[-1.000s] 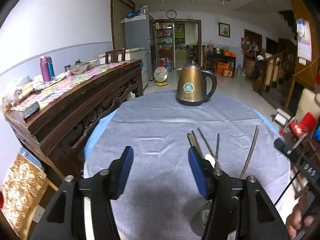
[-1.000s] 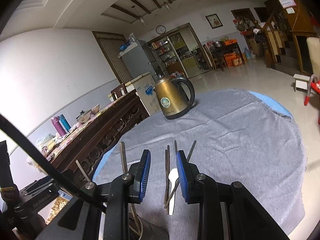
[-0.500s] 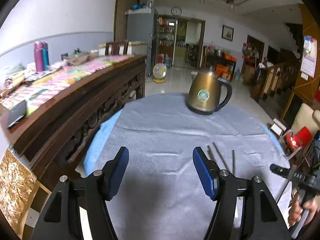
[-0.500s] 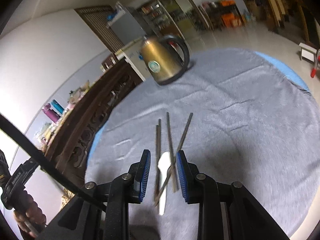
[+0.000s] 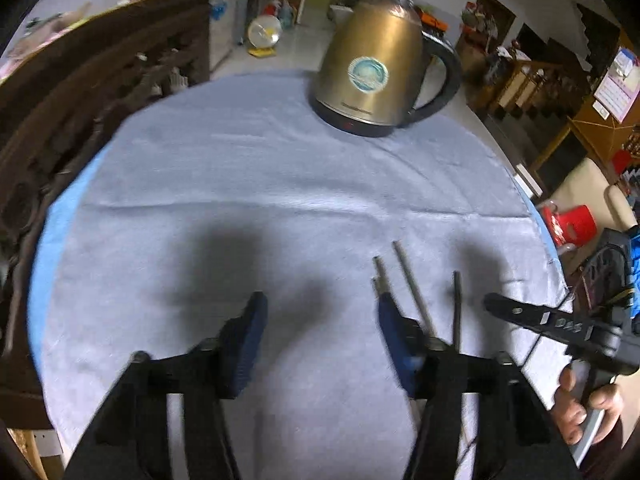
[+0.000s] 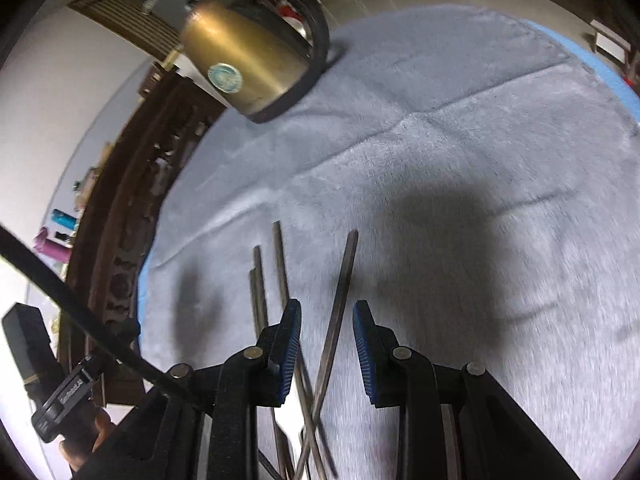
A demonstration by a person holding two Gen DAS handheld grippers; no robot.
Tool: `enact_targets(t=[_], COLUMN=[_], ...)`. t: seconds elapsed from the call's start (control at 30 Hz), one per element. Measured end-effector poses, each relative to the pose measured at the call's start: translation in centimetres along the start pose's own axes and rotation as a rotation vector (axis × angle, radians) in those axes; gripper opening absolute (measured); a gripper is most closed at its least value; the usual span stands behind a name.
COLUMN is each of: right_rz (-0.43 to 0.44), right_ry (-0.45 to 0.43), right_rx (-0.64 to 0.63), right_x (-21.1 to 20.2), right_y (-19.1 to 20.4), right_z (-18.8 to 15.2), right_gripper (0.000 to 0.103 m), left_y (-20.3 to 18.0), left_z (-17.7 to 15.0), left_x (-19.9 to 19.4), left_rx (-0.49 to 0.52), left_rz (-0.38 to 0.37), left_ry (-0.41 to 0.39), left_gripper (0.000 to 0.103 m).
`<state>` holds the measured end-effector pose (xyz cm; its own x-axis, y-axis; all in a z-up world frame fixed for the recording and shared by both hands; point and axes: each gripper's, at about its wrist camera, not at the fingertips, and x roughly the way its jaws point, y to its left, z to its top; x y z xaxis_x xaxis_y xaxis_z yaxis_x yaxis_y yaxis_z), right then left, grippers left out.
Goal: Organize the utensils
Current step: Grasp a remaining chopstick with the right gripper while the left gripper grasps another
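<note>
Several dark metal chopsticks (image 5: 412,280) lie side by side on the grey cloth (image 5: 240,184) of a round table. My left gripper (image 5: 320,304) hovers over bare cloth just left of them; its jaws are closing with nothing between them. In the right wrist view the chopsticks (image 6: 280,256) fan out below my right gripper (image 6: 327,306). One chopstick (image 6: 344,280) shows through the narrow gap between the blue pads, and neither pad touches it. A white spoon (image 6: 289,416) lies partly hidden under the left finger.
A brass-coloured electric kettle (image 5: 372,60) stands at the far side of the cloth. A dark carved sideboard (image 5: 80,80) runs along the table's left. A hand (image 5: 580,412) holds the right gripper's body (image 5: 560,324) at the right edge. A red stool (image 5: 572,224) is beyond the table.
Both grippers have tipped downward and dropped closer to the cloth and chopsticks. The left jaws stand narrower than before. The right jaws keep the same small gap.
</note>
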<state>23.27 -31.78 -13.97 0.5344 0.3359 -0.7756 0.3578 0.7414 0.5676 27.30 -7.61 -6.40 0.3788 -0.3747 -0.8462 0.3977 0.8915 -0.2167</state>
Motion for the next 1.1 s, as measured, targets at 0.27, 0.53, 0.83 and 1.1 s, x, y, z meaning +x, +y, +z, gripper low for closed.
enact_targets(t=[0.27, 0.53, 0.83, 1.1], right_rz=[-0.192, -0.352, -0.206, -0.149], right_ry=[0.085, 0.063, -0.069, -0.178], right_rx=[0.002, -0.173, -0.116, -0.056], right_x=[3.9, 5.4, 0.3, -3.7], right_y=[1.5, 3.7, -1.1, -4.8], right_z=[2.7, 2.6, 3.1, 4.0], right_gripper=[0.029, 0.009, 0.009, 0.009], left_y=[-1.3, -4.1, -7.8, -8.9], left_z=[2.5, 4.6, 4.7, 4.1], left_x=[2.3, 6.0, 10.9, 12.6], left_rx=[0.002, 0.007, -0.027, -0.033], left_rz=[-0.017, -0.047, -0.032, 0.014], left_ry=[0.062, 0.156, 0.276, 0.331], left_gripper=[0.047, 0.047, 0.047, 0.047])
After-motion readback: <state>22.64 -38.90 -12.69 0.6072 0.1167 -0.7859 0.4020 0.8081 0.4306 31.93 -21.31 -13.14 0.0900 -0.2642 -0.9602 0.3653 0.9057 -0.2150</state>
